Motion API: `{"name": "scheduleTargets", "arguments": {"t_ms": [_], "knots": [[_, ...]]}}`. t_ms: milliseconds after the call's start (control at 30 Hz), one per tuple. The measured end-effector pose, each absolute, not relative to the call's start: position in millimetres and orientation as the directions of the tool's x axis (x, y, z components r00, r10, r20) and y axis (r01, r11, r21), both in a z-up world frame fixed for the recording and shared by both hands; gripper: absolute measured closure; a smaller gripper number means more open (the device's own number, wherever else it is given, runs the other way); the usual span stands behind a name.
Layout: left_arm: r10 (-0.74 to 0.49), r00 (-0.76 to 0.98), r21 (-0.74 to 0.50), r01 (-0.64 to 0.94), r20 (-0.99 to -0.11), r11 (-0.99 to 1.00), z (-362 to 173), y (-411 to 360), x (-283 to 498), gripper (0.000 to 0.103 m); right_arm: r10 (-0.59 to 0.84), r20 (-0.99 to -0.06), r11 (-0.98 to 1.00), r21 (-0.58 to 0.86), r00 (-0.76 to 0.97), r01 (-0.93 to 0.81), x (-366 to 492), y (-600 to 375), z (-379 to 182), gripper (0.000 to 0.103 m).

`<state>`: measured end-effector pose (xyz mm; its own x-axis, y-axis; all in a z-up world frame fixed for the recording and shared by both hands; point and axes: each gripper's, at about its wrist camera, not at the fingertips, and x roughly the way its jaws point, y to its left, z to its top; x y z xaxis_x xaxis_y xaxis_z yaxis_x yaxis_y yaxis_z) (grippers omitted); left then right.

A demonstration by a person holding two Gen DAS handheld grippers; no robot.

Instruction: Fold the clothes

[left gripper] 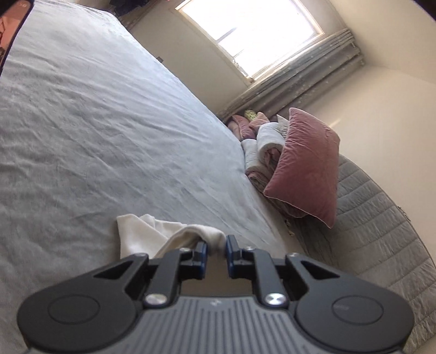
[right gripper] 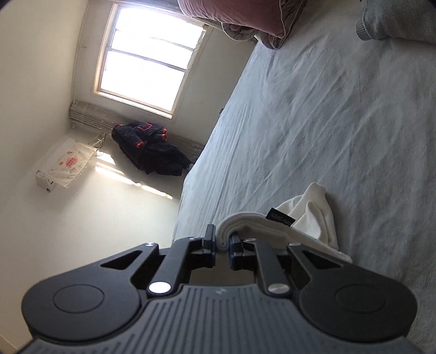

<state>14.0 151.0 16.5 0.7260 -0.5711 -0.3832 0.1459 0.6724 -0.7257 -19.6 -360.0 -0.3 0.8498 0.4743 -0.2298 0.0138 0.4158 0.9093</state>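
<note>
Left gripper: jaws nearly closed, a bunched edge of the white garment pinched between the pads. Cloth trails off to the left of the fingers and lies on the grey sheet.

Right gripper: same story, jaws almost shut on a thick folded edge of the garment. Several layers stacked between the pads. Rest of the fabric runs right and drapes onto the sheet. Black label shows on the cloth just past the fingers (text too small to read).

Garment sits at the near edge of the bed in both views, partly lifted at the two gripped spots, otherwise crumpled on the sheet.

Left view: pink pillow propped at the far side of the bed, rolled towels just beside it, window behind.

Right view: window on the far wall, dark coat heaped on the floor below it, grey sleeve on the sheet top right.
</note>
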Motion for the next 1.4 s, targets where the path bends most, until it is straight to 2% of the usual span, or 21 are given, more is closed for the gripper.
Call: {"name": "scheduleTargets", "arguments": {"t_ms": [167, 400, 500, 567, 600, 633, 700, 767, 900, 1067, 1100, 1133, 1167, 1200, 1333, 1400], "knots": [[-0.510, 0.735, -0.682, 0.088, -0.447, 0.726, 9, 139, 41, 0.089, 0.446, -0.284, 0.473, 0.880, 0.849, 0.046, 6, -358, -8, 0.090], [-0.489, 0.751, -0.713, 0.035, -0.443, 0.700, -16, 137, 65, 0.088, 0.439, -0.313, 0.493, 0.867, 0.842, 0.065, 20, -361, -29, 0.090], [-0.474, 0.772, -0.735, 0.014, -0.422, 0.678, -20, 139, 72, 0.083, 0.436, -0.323, 0.470, 0.878, 0.840, 0.093, 21, -366, -36, 0.088], [-0.468, 0.775, -0.737, 0.005, -0.425, 0.676, -22, 142, 76, 0.081, 0.428, -0.333, 0.486, 0.869, 0.840, 0.096, 19, -366, -35, 0.085], [-0.465, 0.776, -0.737, 0.001, -0.426, 0.676, -23, 143, 79, 0.079, 0.421, -0.341, 0.502, 0.859, 0.841, 0.096, 18, -366, -33, 0.078], [-0.456, 0.777, -0.727, -0.003, -0.435, 0.687, -24, 144, 80, 0.075, 0.410, -0.347, 0.519, 0.849, 0.844, 0.097, 18, -366, -31, 0.063], [-0.432, 0.778, -0.694, -0.006, -0.456, 0.720, -26, 145, 82, 0.070, 0.377, -0.356, 0.559, 0.824, 0.855, 0.097, 15, -367, -29, 0.054], [-0.414, 0.771, -0.658, -0.009, -0.483, 0.753, -30, 143, 85, 0.066, 0.345, -0.368, 0.598, 0.795, 0.863, 0.100, 14, -368, -27, 0.054], [-0.381, 0.758, -0.575, 0.010, -0.530, 0.818, -39, 134, 91, 0.065, 0.259, -0.432, 0.729, 0.674, 0.864, 0.118, 17, -358, -29, 0.054], [-0.375, 0.768, -0.518, 0.066, -0.519, 0.853, -46, 121, 93, 0.069, 0.215, -0.495, 0.842, 0.531, 0.842, 0.097, 28, -333, -40, 0.054], [-0.364, 0.771, -0.500, 0.069, -0.522, 0.863, -47, 118, 93, 0.073, 0.199, -0.505, 0.863, 0.497, 0.840, 0.094, 31, -327, -43, 0.054], [-0.352, 0.775, -0.481, 0.071, -0.525, 0.874, -48, 115, 92, 0.089, 0.178, -0.509, 0.886, 0.455, 0.842, 0.088, 32, -321, -45, 0.058], [-0.327, 0.783, -0.448, 0.069, -0.530, 0.891, -48, 111, 91, 0.095, 0.145, -0.507, 0.914, 0.398, 0.850, 0.082, 33, -315, -47, 0.067], [-0.307, 0.794, -0.415, 0.077, -0.525, 0.906, -48, 107, 88, 0.096, 0.111, -0.501, 0.938, 0.338, 0.858, 0.077, 33, -308, -49, 0.090], [-0.265, 0.842, -0.355, 0.095, -0.470, 0.930, -42, 99, 75, 0.097, 0.033, -0.416, 0.983, 0.180, 0.909, 0.047, 24, -286, -46, 0.091], [-0.249, 0.861, -0.344, 0.093, -0.444, 0.934, -38, 99, 69, 0.097, 0.024, -0.376, 0.984, 0.173, 0.926, 0.044, 23, -284, -40, 0.091]]}}
